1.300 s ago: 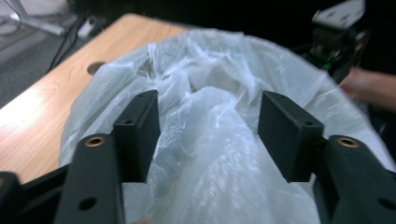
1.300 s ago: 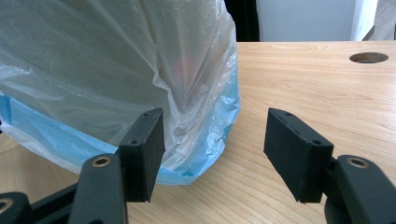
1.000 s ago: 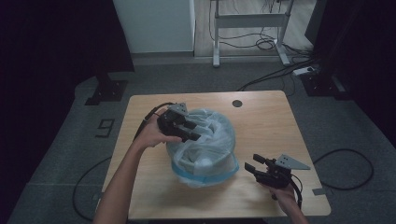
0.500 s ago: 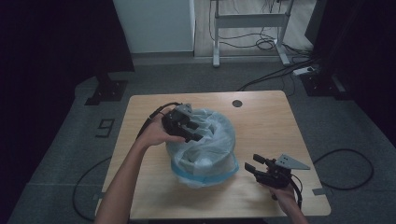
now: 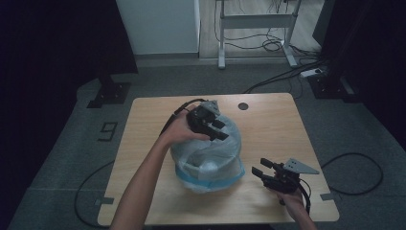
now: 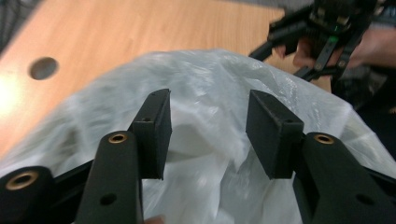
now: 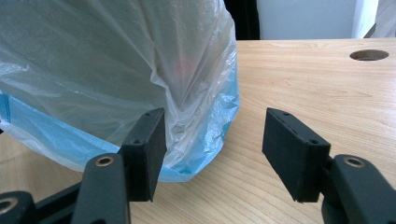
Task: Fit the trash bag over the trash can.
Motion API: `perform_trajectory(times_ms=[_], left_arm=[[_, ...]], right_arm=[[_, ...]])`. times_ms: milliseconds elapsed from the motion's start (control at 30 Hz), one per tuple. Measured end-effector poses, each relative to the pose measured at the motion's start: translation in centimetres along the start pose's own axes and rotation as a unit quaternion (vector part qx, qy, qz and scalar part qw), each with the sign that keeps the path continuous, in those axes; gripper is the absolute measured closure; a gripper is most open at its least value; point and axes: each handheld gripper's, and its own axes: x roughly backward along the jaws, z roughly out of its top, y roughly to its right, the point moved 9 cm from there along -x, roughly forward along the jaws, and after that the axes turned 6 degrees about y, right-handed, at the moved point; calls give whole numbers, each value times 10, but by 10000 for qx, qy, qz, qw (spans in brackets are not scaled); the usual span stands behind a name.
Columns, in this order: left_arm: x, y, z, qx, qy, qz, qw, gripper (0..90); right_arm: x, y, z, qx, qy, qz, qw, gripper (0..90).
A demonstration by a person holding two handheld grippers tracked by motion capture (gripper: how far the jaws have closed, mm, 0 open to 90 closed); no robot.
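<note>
My left tongs (image 5: 216,130), just narrowing yet still gaping, hover over the plastic bag (image 5: 208,158); my right tongs (image 5: 261,167) gape beside it.

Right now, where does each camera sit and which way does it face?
High view: above the person's side, looking forward and down on the table; both forearms, left tool, right tool.
Left gripper view: on the left tool, looking across the plastic bag toward the right tool.
Right gripper view: on the right tool, level with the tabletop.
All three share the bag.
</note>
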Motion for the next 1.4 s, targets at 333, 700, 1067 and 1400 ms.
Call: perform_trajectory(times_ms=[333,700,1067,1400], left_arm=[[-28,7,-18,-88,-1014,19,9948,475],[27,0,-16,102,215,754,9969,361],[97,22,-49,325,1399,1529,9777,328],[140,48,-111,741,2181,1899,9544,315]], right_arm=[[-2,-3,-2,55,-63,31,10000,375],[-2,-2,-2,61,-64,-29,10000,361],[-3,-3,-4,92,-93,-70,9999,355],[-5,-4,-6,131,-138,-65,9998,354]])
